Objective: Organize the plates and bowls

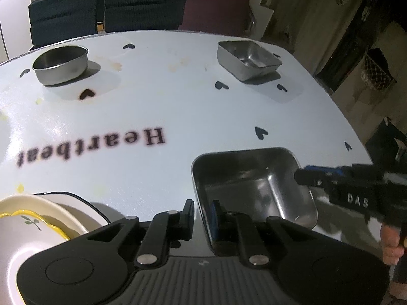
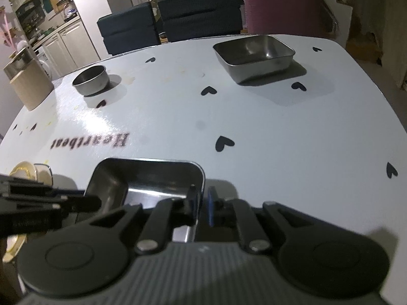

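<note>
A square steel tray (image 1: 251, 185) sits near the front of the white table; it also shows in the right wrist view (image 2: 147, 178). My left gripper (image 1: 202, 209) straddles its left wall, one finger inside and one outside. My right gripper (image 2: 202, 200) straddles its right wall the same way and shows in the left wrist view (image 1: 302, 176). A second square steel tray (image 1: 248, 59) (image 2: 254, 53) stands at the far right. A round steel bowl (image 1: 61, 64) (image 2: 91, 80) stands at the far left. Stacked ceramic bowls (image 1: 38, 218) (image 2: 30, 171) sit at the near left.
The white table (image 1: 178, 106) carries heart marks and the word "Heartbeat". Dark chairs (image 1: 101, 7) and a maroon chair (image 1: 216, 10) line its far edge. A tan canister (image 2: 28, 84) stands at the table's far left corner.
</note>
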`<state>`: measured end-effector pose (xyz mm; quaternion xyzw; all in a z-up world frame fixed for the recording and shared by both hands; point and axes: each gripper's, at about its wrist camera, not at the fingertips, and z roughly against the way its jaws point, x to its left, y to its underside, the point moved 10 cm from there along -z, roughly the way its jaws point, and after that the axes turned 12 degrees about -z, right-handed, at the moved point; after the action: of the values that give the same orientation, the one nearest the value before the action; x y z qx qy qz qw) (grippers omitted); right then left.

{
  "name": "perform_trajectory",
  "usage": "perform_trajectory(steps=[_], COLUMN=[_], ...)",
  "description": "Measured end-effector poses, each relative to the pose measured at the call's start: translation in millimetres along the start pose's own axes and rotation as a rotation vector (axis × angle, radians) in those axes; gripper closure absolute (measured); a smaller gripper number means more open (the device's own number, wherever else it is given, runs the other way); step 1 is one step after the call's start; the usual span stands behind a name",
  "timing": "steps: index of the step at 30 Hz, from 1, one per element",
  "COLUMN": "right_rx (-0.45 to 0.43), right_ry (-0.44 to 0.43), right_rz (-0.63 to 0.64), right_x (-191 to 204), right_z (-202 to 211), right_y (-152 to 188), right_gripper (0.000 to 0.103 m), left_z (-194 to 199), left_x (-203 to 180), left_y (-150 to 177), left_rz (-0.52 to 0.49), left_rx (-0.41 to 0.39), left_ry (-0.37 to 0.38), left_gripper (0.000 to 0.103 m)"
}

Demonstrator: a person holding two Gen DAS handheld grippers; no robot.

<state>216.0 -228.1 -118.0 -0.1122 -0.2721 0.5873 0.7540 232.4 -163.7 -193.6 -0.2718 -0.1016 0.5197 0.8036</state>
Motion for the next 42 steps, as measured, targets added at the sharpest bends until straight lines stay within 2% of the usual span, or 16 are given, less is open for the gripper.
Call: perform_trajectory(steps=[2, 4, 6, 11, 16, 19, 21, 24, 32, 42], right_rx=[-0.003, -0.01, -0.018, -0.061, -0.125, -0.156, -0.189, -0.26, -0.311, -0.445], right_ry=[-0.004, -0.014, -0.028, -0.05, -0.049, -0.058, -0.055, -0.041, -0.005, 0.035], right_rz=[0.011, 0.021, 0.026, 0.054, 0.058, 0.049, 0.051, 0.057, 0.058, 0.011], right_x=[0, 1, 1, 5, 4, 0, -3, -12, -36, -87], right_z=[4, 10, 16, 33, 50, 60, 66, 74, 62, 41], right_y=[3, 4, 4, 0, -11, -19, -26, -41, -70, -144], right_gripper=[0.083, 0.076, 0.065, 0.046, 0.029, 0.02, 0.01, 0.001, 0.0, 0.0], left_z=[4, 8, 12, 22, 34, 40, 43, 46, 32, -11], left_x=[-2, -4, -6, -11, -15, -18, -18, -18, -14, -32], left_y=[-3, -5, -7, -12, -21, -28, -35, -46, -80, -124], left_rz=[0.0, 0.001, 0.002, 0.002, 0.018, 0.018, 0.019, 0.008, 0.078, 0.184], left_rx=[-0.014, -0.026, -0.039, -0.067, -0.118, -0.147, -0.166, -0.199, -0.251, -0.28], left_ry=[0.004, 0.008, 0.015, 0.018, 0.024, 0.021, 0.016, -0.016, -0.061, 0.005], left_gripper=[0.083, 0.073, 0.066, 0.047, 0.013, 0.004, 0.001, 0.0, 0.0, 0.0])
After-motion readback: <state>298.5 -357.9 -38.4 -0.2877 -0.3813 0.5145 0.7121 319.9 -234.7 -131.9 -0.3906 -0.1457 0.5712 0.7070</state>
